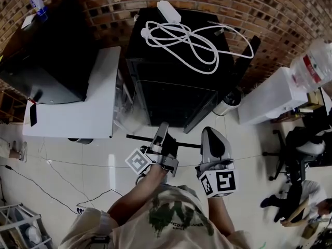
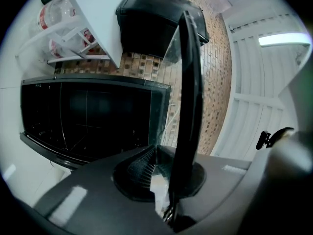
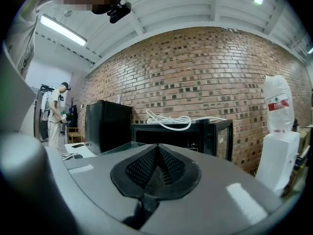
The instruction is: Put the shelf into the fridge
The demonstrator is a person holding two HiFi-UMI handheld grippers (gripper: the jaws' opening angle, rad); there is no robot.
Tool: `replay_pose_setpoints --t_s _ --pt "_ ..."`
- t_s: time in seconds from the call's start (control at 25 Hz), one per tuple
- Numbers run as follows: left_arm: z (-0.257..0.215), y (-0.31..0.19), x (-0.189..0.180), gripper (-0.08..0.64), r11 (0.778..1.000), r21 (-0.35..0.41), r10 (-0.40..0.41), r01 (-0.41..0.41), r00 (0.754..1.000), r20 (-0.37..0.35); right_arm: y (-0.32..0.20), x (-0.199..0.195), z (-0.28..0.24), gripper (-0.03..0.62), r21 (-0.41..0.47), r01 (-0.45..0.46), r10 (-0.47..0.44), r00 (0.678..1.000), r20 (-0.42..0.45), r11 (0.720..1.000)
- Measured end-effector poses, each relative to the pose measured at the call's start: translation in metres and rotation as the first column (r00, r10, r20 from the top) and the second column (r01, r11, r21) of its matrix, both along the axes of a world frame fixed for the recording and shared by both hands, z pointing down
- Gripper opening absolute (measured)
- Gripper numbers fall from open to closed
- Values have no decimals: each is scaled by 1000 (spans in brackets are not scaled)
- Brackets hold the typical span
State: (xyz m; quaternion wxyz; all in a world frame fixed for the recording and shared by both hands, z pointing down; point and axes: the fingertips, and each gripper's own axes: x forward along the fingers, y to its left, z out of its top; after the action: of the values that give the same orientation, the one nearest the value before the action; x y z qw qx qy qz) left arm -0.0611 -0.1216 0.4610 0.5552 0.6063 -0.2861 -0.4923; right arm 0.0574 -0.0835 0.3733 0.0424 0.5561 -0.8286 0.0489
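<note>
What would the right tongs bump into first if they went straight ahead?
Most likely the open black fridge, which sits dead ahead of the right tongs; nothing seems to stand between.

The fridge (image 1: 155,69) is black, with a white cable (image 1: 193,44) on top. Behind it the wall (image 1: 270,9) is red-brown brick with pale mortar lines. Left of the fridge are a white table (image 1: 78,118) and a black cabinet (image 1: 52,56); right of it is a white dispenser (image 1: 267,97). The shelf (image 2: 188,82) before the fridge is clear glass, black-edged.
</note>
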Motion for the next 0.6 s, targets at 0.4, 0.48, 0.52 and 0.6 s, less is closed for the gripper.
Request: replay_pose_setpoints --t_s 0.4,0.48,0.52,0.6 --pt "7 -22 -6 18 1000 -16 24 -24 1000 -2 -17 -6 2 0 -3 -24 24 1000 -2 1000" --pt "7 -26 -7 18 1000 -16 25 -25 1000 -3 -20 -5 1 0 -3 -27 27 1000 -2 1000" --pt "9 -27 -7 18 1000 -15 26 -26 1000 1 -21 -5 2 0 -5 -29 29 1000 -2 1000" --pt "13 -28 -7 18 1000 -17 26 -26 1000 13 -22 -4 3 0 -8 -28 28 1000 -2 1000"
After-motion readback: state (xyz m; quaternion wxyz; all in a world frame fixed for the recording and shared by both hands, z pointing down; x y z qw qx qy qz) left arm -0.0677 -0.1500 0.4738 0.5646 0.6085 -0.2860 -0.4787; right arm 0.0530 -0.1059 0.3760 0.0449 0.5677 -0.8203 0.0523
